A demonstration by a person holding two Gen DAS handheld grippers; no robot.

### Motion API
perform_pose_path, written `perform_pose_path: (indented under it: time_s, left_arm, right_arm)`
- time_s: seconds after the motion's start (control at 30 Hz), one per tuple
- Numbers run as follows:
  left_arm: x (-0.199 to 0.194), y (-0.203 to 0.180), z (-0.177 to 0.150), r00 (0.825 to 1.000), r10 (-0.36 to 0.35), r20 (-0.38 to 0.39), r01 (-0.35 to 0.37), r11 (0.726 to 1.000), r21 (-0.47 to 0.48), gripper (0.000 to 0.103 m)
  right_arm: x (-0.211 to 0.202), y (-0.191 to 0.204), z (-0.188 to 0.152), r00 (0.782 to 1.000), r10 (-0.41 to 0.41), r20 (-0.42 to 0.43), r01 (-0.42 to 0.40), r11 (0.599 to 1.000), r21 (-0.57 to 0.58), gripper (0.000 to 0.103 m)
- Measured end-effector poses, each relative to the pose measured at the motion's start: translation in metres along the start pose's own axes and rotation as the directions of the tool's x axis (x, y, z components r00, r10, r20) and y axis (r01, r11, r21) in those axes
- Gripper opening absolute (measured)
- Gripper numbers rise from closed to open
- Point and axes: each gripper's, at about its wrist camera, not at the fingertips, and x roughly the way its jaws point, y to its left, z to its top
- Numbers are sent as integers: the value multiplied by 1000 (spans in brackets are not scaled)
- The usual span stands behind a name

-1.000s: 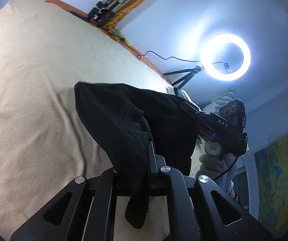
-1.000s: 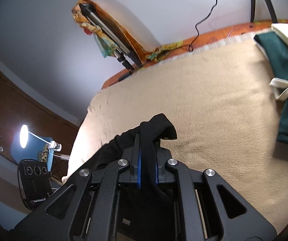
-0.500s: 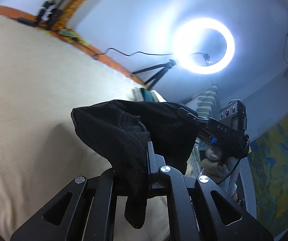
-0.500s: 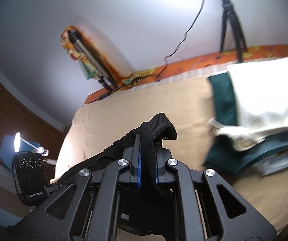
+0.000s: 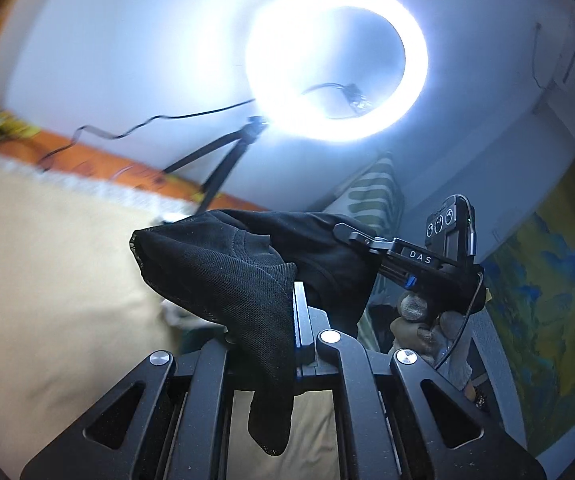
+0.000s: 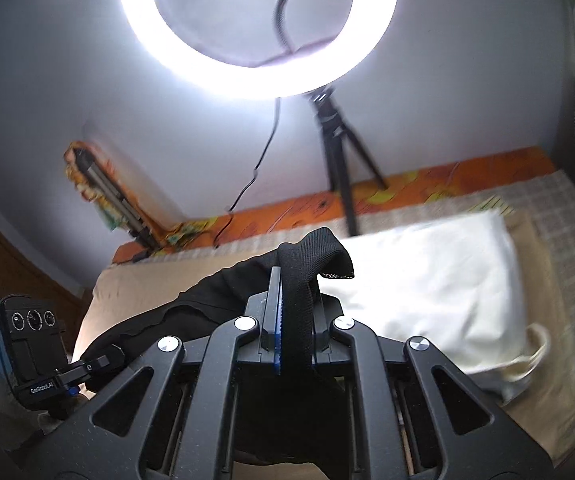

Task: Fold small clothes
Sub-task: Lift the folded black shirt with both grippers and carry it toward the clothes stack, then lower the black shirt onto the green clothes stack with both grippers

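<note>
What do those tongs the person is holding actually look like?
Both tongs, left and right, are matte black frames with triangular cut-outs, silver screws and blue-edged pads. The right one carries "DAS" lettering, a camera block with three round lenses and a thin black cable.

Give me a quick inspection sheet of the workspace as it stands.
Surface: beige blanket over the bed.
Job's things: black garment held up between both grippers.
Clutter: white cloth lying on the blanket.
Grippers: left gripper and right gripper both shut on the garment.
Cables: black cable hanging from the ring light.
Surroundings: tripod, pale wall, orange patterned bed edge.
</note>
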Motion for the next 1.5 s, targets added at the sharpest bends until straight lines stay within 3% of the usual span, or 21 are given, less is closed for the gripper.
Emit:
perform_pose_path:
  time_s: [0.23, 0.4, 0.57, 0.6, 0.67, 0.7, 0.73, 0.83, 0.93, 1.1, 1.23, 1.3, 1.4, 1.5]
  left_arm:
    - [68, -23, 15, 1000, -12, -20, 14, 995, 102, 6]
    - [115, -15, -3, 996, 9, -90, 1, 994, 109, 6]
    - [136, -8, -22, 988, 34, -149, -16, 993, 120, 6]
    - [138, -8, -25, 985, 45, -166, -23, 991, 130, 6]
    - [143, -10, -28, 979, 63, -193, -35, 989, 147, 8]
    - [141, -11, -30, 974, 79, -211, -44, 986, 163, 9]
    - [140, -11, -31, 972, 90, -218, -52, 983, 173, 9]
    - [126, -13, -32, 961, 118, -248, -65, 975, 212, 13]
    - [112, -12, -29, 965, 137, -224, -82, 968, 238, 18]
    - [99, 2, -1, 975, 162, -149, -135, 975, 177, 18]
    - [111, 18, 25, 977, 180, -110, -169, 980, 106, 19]
    - [125, 25, 34, 969, 212, -127, -200, 975, 98, 35]
    - [144, 46, 43, 960, 233, -156, -229, 973, 39, 36]
    - [151, 59, 47, 964, 222, -149, -225, 974, -4, 36]
  right_arm:
    - [-11, -53, 34, 997, -67, 35, 68, 998, -2, 10]
    - [17, -98, 38, 994, -110, 5, 109, 994, 27, 10]
    - [43, -123, 30, 993, -118, -21, 119, 991, 59, 11]
    - [48, -127, 29, 992, -122, -27, 124, 990, 66, 13]
    - [51, -135, 27, 989, -145, -37, 147, 985, 89, 33]
    - [51, -140, 25, 989, -146, -34, 149, 983, 111, 50]
    - [48, -144, 24, 989, -147, -26, 149, 981, 125, 55]
    - [30, -157, 16, 993, -117, 16, 113, 978, 174, 55]
    - [9, -167, 1, 993, -111, 37, 101, 973, 206, 55]
    - [-17, -175, -38, 996, -75, 50, 62, 970, 234, 55]
    - [-21, -181, -70, 998, -48, 33, 37, 964, 264, 55]
    - [-19, -183, -79, 999, -40, 26, 32, 962, 272, 55]
    - [-13, -181, -87, 999, -31, 14, 26, 965, 261, 55]
    - [-6, -177, -90, 1000, -31, -3, 31, 971, 239, 55]
